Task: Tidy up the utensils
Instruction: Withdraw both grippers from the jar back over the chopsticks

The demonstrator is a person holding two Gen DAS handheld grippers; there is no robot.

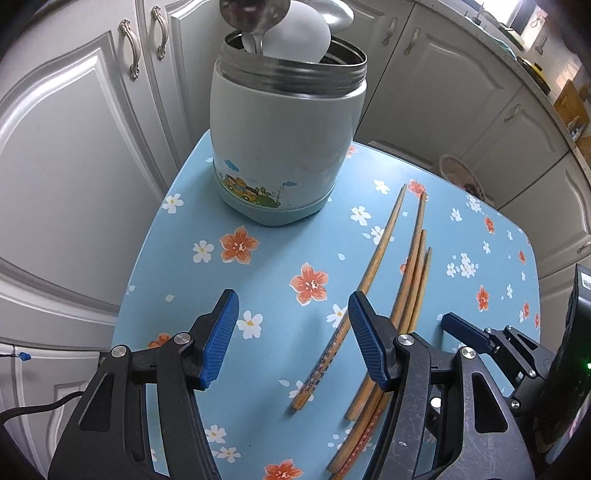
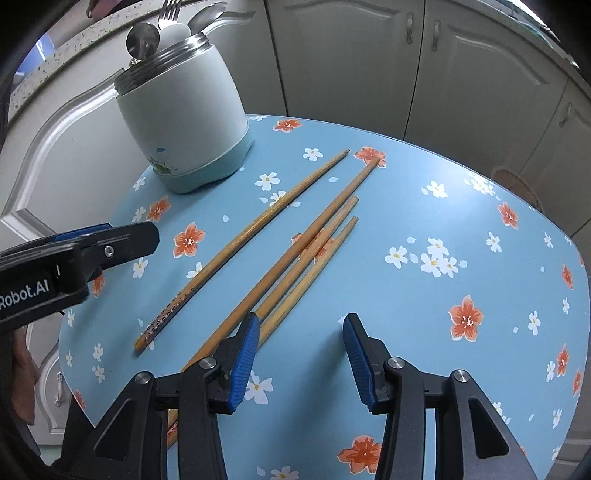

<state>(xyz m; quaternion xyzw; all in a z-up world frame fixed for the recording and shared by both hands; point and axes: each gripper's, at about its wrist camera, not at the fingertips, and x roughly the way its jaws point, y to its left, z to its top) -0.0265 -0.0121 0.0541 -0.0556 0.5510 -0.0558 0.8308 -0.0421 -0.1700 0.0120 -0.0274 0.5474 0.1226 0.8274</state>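
Where cream cabinet doors (image 1: 92, 155) with curled metal handles close off the background: a small blue table (image 2: 424, 177) printed with white and orange flowers. Behind, at the upper edge of the right wrist view, a speckled counter (image 2: 70, 40); down by the floor beyond the table's far side, a round woven thing (image 1: 461, 173), too blurred to name.

At the table's far left corner: a pale green jar (image 1: 284, 147) with a steel threaded rim and a cartoon band near its base, upright. Inside it, sticking up past the rim: steel spoons (image 2: 142, 38), a fork (image 2: 169, 13) and a white ladle-shaped piece (image 1: 303, 35).

Flat on the table, to the right of the jar: four wooden chopsticks. One, patterned at its thick end (image 2: 236, 240), alone and apart on the left. Three more (image 2: 306, 251) bunched side by side, touching or nearly so, thin tips toward the cabinets.

Left gripper (image 1: 291, 332): blue-padded fingers wide apart, nothing between the pads, above the table with the lone chopstick's thick end below the gap and the right finger (image 1: 365, 343) over the bundle. Right gripper (image 2: 299, 354): fingers parted, empty, the left finger (image 2: 243, 362) across the thick ends of the bundle, bare tablecloth under the gap. Both tilted steeply down; neither clearly touching a chopstick. Left gripper also seen side-on at the left edge of the right wrist view, right next to the lone chopstick.
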